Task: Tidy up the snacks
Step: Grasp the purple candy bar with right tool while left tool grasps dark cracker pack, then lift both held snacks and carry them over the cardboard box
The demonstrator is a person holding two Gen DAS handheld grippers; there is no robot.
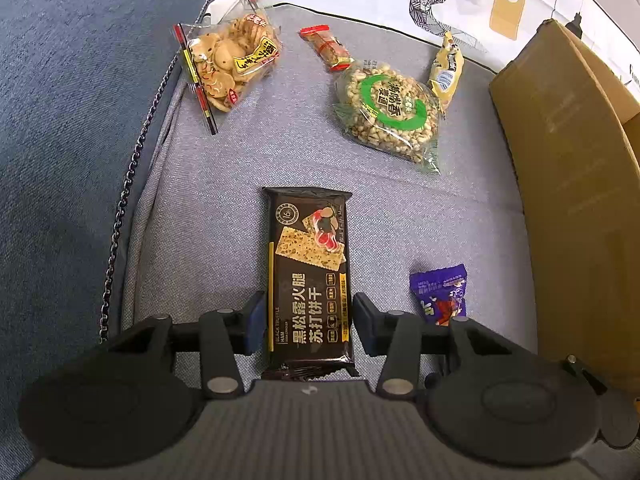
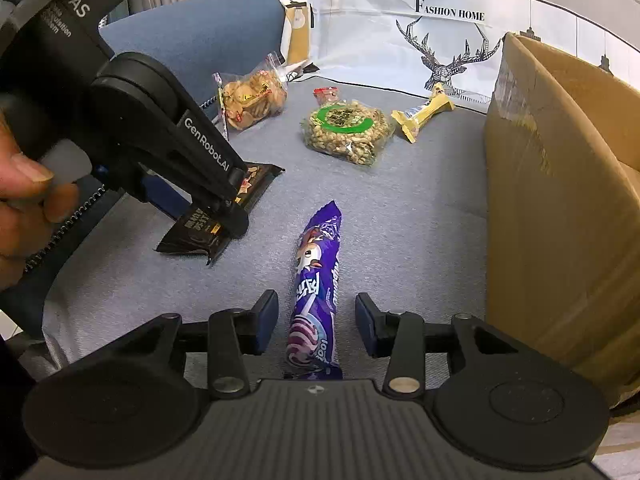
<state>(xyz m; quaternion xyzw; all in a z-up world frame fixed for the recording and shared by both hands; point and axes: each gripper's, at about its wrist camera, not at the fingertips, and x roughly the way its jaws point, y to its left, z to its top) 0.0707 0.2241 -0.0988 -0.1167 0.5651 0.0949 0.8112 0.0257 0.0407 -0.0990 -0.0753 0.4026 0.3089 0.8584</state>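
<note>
A black cracker pack lies on the grey cushion between the pads of my left gripper; the pads sit right at its sides, and it is tilted off the cushion in the right wrist view. A purple snack pack lies between the fingers of my open right gripper, with gaps on both sides; it also shows in the left wrist view. A cardboard box stands at the right.
At the back lie a clear bag of biscuits, a bag of nuts with a green ring label, a small red-wrapped snack and a yellow wrapper. A white deer-print cushion stands behind. A blue sofa arm is at the left.
</note>
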